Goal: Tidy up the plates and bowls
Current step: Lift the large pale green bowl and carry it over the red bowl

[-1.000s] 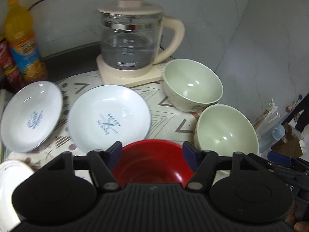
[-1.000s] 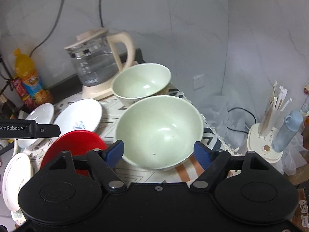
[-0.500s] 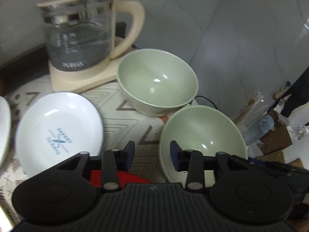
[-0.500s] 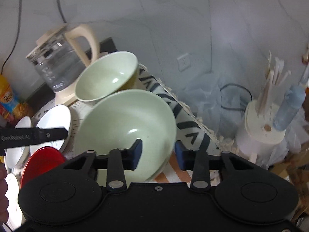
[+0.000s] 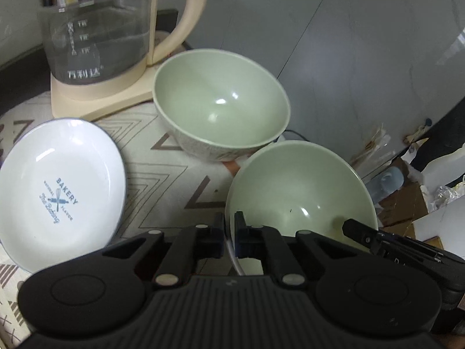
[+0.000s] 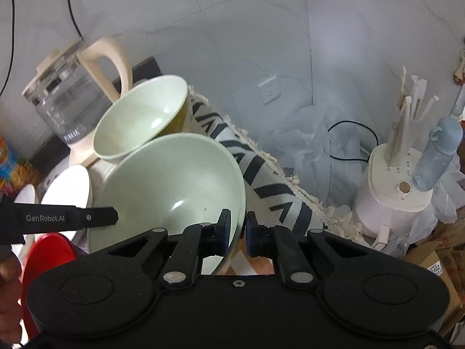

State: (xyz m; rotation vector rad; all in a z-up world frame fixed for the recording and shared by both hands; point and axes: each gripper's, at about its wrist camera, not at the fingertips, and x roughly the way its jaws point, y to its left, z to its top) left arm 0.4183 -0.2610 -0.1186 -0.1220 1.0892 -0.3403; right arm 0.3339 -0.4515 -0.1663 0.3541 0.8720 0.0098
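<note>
Two pale green bowls stand on the patterned cloth. My left gripper (image 5: 229, 232) has its jaws closing tight on the left rim of the near green bowl (image 5: 299, 192), pads pressing the rim. My right gripper (image 6: 238, 228) is closing the same way on the right rim of that near green bowl (image 6: 174, 186). The far green bowl (image 5: 221, 101) sits just behind it, touching or nearly so. A white bakery plate (image 5: 58, 186) lies to the left. A red bowl (image 6: 49, 250) shows at the lower left of the right wrist view, partly hidden.
A glass kettle (image 5: 96, 29) on a cream base stands behind the bowls. The tablecloth's fringed edge (image 6: 279, 168) drops off right of the bowls. Beyond it stand a white appliance (image 6: 392, 200), a blue bottle (image 6: 436, 154) and cardboard boxes (image 5: 404, 200).
Both grippers moved down and forward to the near green bowl and went from open to shut on its opposite rims. The red bowl slid out of the left wrist view.
</note>
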